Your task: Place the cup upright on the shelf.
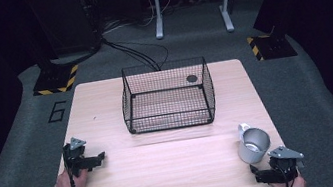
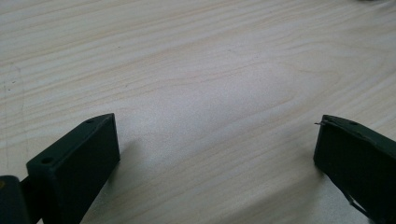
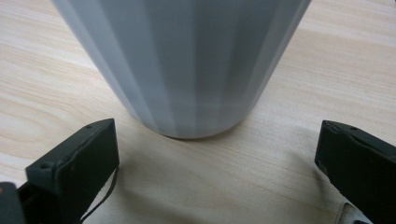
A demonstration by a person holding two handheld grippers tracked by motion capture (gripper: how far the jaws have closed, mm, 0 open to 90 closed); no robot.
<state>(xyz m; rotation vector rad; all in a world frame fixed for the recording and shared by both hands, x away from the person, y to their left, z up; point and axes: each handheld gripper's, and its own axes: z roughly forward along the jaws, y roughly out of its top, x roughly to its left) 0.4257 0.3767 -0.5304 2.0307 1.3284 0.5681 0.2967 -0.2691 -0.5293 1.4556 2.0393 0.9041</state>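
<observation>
Grey and metal-looking, the mug [image 1: 253, 144] stands upright near the right front corner of the bench [image 1: 104, 98], its handle turned toward the far side. Just beside it, at the front edge, sits the right hand-held gripper [image 1: 258, 177], with a hand partly visible beneath it. In the right gripper view the mug [image 3: 187, 65] rises close ahead of the right hand-held gripper [image 3: 217, 140], whose jaws are spread wide to either side of the mug's base and touch nothing. Well apart, near the left front corner, the left hand-held gripper [image 1: 100, 157] rests low over the wood, held by a hand [image 1: 69, 182]. In the left gripper view the left hand-held gripper [image 2: 217, 135] has its jaws wide apart too, with bare pale wood grain between them. Beyond the mug, toward the far middle of the bench, stands a black wire basket [image 1: 168, 98] with a small dark disc [image 1: 192, 78] at its back right.
</observation>
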